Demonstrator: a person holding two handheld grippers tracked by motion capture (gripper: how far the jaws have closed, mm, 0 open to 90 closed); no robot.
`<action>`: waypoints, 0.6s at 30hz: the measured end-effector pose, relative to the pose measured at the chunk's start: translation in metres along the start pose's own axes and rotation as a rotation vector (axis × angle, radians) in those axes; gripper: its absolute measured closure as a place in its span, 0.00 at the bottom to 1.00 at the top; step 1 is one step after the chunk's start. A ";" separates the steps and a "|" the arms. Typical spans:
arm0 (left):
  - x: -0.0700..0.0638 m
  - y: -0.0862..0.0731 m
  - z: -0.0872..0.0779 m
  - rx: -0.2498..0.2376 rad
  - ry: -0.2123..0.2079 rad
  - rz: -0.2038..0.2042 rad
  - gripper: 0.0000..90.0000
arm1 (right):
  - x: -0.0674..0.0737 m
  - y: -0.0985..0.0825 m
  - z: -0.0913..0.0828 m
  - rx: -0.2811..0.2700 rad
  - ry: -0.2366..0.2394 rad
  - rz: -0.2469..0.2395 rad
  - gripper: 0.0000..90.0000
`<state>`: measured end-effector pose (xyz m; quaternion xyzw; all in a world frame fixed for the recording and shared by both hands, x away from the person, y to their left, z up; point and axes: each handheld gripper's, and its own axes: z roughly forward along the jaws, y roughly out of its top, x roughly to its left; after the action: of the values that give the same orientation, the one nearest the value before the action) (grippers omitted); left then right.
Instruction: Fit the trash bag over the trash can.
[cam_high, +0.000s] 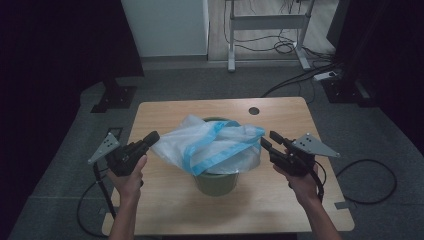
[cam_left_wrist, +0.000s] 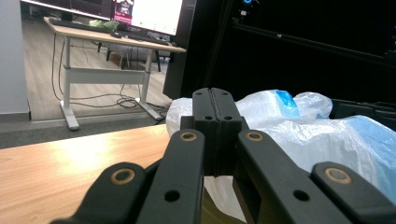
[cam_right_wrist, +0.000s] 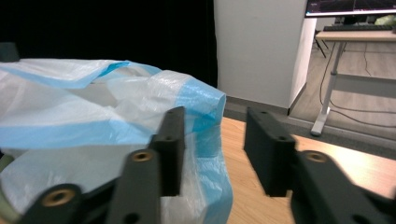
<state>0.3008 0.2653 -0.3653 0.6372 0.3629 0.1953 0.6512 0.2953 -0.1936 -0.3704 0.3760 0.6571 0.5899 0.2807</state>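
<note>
1. Plastic bag (cam_high: 210, 145): a thin white bag with light-blue bands lay crumpled over a green bin (cam_high: 216, 182) at the centre of the high view. It covered the bin's mouth and spread wider than the bin on both sides.
2. Table (cam_high: 165, 200): a light wooden top with a round hole (cam_high: 254, 110) near its far edge, in the upper middle of the high view. The bin stood near the table's middle.
3. Left gripper (cam_high: 152, 136): held in the person's left hand (cam_high: 131, 176) at the centre left of the high view, with its tip at the bag's left edge. In the left gripper view its jaws stood pressed together at the frame's centre, with no gap between the pads. The bag (cam_left_wrist: 299, 130) lay just beyond and to the right of them; whether any film was caught between the pads cannot be told.
4. Right gripper (cam_high: 269, 140): held in the person's right hand (cam_high: 300, 182) at the centre right of the high view, just beside the bag's right edge. In the right gripper view its jaws stood apart, with bare table visible through the gap. The bag's blue-banded edge (cam_right_wrist: 201, 107) lay against the left-hand jaw, and neither pad pressed on it.
</note>
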 end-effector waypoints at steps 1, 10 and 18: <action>0.000 0.000 0.001 0.002 -0.002 0.001 1.00 | 0.000 0.000 0.002 0.003 0.001 0.011 0.61; -0.002 -0.002 0.003 0.002 -0.008 0.001 1.00 | 0.007 -0.004 0.023 0.037 0.052 0.086 0.69; 0.001 -0.005 0.001 -0.020 0.012 0.002 1.00 | 0.012 -0.003 0.022 -0.024 0.055 0.052 0.99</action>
<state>0.3014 0.2645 -0.3705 0.6301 0.3640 0.2034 0.6551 0.3063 -0.1711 -0.3753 0.3732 0.6476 0.6148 0.2516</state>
